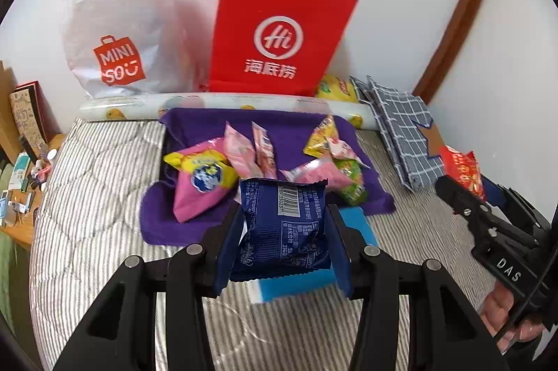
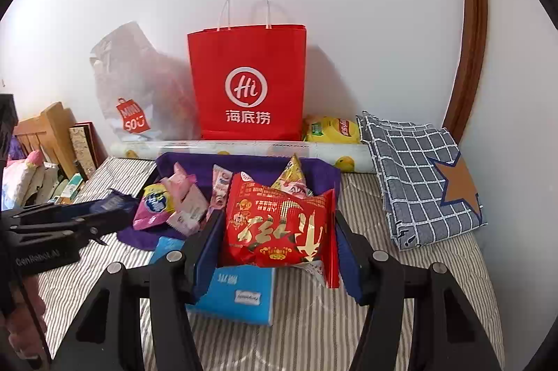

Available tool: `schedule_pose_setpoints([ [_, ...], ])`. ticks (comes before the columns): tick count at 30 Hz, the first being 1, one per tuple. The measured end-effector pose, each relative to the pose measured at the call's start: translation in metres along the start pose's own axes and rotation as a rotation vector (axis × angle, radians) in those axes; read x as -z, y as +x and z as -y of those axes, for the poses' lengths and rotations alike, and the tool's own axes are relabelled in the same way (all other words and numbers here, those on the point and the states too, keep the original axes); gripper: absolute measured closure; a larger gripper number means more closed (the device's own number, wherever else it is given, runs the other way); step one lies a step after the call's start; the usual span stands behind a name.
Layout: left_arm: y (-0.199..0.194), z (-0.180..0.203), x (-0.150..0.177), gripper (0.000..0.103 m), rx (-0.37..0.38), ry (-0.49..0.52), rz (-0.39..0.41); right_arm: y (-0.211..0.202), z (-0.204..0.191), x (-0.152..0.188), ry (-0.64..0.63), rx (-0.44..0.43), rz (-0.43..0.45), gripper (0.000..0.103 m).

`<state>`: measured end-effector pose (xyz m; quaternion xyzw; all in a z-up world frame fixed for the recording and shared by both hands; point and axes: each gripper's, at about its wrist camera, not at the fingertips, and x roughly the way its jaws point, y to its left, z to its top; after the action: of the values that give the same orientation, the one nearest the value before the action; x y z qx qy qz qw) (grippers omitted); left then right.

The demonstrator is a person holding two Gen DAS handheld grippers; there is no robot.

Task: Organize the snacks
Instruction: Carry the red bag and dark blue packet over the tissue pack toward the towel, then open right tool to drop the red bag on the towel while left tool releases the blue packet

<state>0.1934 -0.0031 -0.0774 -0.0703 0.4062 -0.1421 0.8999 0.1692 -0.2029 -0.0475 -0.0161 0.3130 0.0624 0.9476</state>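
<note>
My left gripper (image 1: 284,221) is shut on a dark blue snack packet (image 1: 284,224), held above the striped bed just in front of the purple tray (image 1: 265,126). My right gripper (image 2: 279,231) is shut on a red snack packet (image 2: 279,224) with gold print, also in front of the purple tray (image 2: 244,161). The tray holds several packets: a pink and yellow one (image 1: 200,177), pale pink ones (image 1: 244,154), and a yellow and green one (image 1: 331,140). Each gripper shows at the edge of the other's view, the right gripper (image 1: 464,186) and the left gripper (image 2: 87,217).
A red paper bag (image 2: 247,81) and a white plastic bag (image 1: 118,32) stand against the wall behind a rolled sheet (image 1: 223,104). A blue checked cloth (image 2: 422,186) lies right. A blue box (image 2: 237,290) lies under the grippers. A yellow packet (image 2: 331,130) and a cluttered bedside shelf (image 1: 21,168) are nearby.
</note>
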Motion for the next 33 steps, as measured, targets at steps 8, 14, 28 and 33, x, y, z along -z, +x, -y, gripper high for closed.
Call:
schedule_pose_setpoints([
  [8, 0.005, -0.032, -0.017, 0.056, -0.039, -0.047, 0.01, 0.021, 0.017, -0.015, 0.034, 0.009, 0.002, 0.045],
  [14, 0.016, -0.043, -0.031, 0.056, -0.056, -0.048, 0.003, 0.037, 0.03, -0.025, 0.071, 0.009, -0.007, 0.045],
  [28, 0.051, -0.078, -0.043, 0.056, -0.1, -0.084, -0.032, 0.086, 0.045, -0.03, 0.089, 0.025, -0.05, 0.045],
  [33, 0.063, -0.09, -0.048, 0.056, -0.109, -0.093, -0.044, 0.109, 0.037, -0.034, 0.077, 0.009, -0.07, 0.045],
])
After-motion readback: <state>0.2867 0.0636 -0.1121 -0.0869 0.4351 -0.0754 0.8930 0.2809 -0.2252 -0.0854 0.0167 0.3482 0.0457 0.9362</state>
